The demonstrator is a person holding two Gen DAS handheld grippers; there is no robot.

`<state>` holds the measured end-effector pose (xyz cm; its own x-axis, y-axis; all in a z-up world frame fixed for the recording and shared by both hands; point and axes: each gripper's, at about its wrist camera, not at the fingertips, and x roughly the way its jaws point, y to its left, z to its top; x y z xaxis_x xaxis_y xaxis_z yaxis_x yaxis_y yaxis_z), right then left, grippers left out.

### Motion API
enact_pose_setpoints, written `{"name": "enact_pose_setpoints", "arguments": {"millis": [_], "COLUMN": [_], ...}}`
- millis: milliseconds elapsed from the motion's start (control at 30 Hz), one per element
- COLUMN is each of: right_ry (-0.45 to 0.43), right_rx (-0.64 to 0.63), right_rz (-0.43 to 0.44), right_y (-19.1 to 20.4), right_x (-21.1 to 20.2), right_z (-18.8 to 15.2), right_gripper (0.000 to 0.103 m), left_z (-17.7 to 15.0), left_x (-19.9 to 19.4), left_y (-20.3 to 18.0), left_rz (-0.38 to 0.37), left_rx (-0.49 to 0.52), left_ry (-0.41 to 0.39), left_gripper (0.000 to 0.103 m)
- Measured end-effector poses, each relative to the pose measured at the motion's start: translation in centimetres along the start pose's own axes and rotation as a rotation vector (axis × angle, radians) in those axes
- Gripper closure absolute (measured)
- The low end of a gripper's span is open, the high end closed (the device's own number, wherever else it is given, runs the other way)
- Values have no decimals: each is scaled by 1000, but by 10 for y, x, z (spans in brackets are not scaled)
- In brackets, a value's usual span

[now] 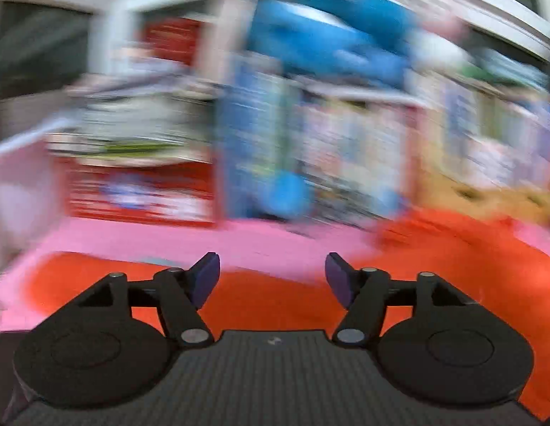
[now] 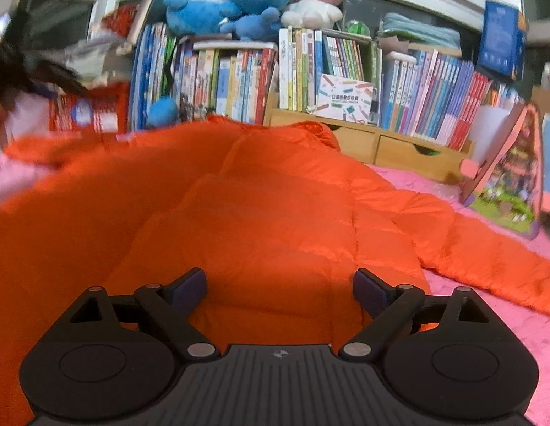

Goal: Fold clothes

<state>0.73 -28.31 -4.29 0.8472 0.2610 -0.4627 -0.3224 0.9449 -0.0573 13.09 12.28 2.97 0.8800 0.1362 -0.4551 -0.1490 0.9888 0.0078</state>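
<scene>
- Orange puffy jacket (image 2: pixel 260 213) fills the near ground of the right wrist view, spread over a pink bed cover (image 2: pixel 488 337), one sleeve trailing off to the right.
- Judging by its quilted bulk, it should be light, soft, springy and slick, so a hem, cuff or seam would likely hold better than a padded panel.
- Right gripper (image 2: pixel 280 293) hovers over the jacket's body, jaws wide apart with nothing between them.
- Left gripper (image 1: pixel 273 277), in a badly blurred view, also has its jaws apart and empty, with jacket fabric just beneath and beyond.
- Books (image 2: pixel 310 67) and plush toys line the back.
</scene>
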Motion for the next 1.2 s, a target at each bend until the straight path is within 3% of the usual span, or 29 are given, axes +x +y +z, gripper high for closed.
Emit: {"name": "enact_pose_setpoints", "arguments": {"millis": [33, 67, 200, 267, 367, 500, 567, 633, 667, 700, 933, 967, 1000, 1100, 1200], "right_ry": [-4, -12, -41, -59, -86, -25, 27, 74, 98, 122, 291, 317, 347, 288, 14], "right_rx": [32, 70, 179, 204, 206, 216, 254, 302, 325, 349, 516, 527, 474, 261, 65], "right_rz": [21, 32, 18, 33, 73, 109, 122, 127, 129, 131, 144, 149, 163, 150, 84], "right_y": [-6, -15, -58, -73, -77, -61, -62, -69, -73, -76, -101, -103, -94, -58, -37], "right_x": [-1, -2, 2, 14, 51, 127, 159, 185, 198, 211, 301, 314, 321, 317, 281], "right_z": [4, 10, 33, 55, 95, 133, 143, 149, 152, 155, 177, 179, 181, 185, 192], "right_gripper": [12, 12, 11, 11, 22, 48, 48, 39, 18, 5, 2, 5, 33, 83, 87], "left_z": [0, -4, -18, -16, -7, -5, -9, -19, -20, -19, -17, -17, -17, -16, -15], "left_x": [2, 10, 42, 45, 55, 89, 103, 108, 109, 109, 115, 115, 115, 111, 102], "left_y": [-22, -38, -76, -91, -108, -116, -111, -105, -103, -102, -85, -83, -80, -68, -58], "left_rz": [-73, -97, -146, -165, -198, -189, -219, -258, -273, -289, -384, -399, -414, -454, -481], "left_rx": [39, 59, 95, 129, 143, 128, 95, 64, 56, 49, -50, -65, -81, -151, -197], "left_ry": [4, 20, 93, 80, 50, 103, 139, 154, 164, 175, 210, 207, 202, 166, 96], "left_gripper": [37, 37, 39, 39, 38, 36, 35, 31, 28, 26, 23, 23, 23, 23, 23]}}
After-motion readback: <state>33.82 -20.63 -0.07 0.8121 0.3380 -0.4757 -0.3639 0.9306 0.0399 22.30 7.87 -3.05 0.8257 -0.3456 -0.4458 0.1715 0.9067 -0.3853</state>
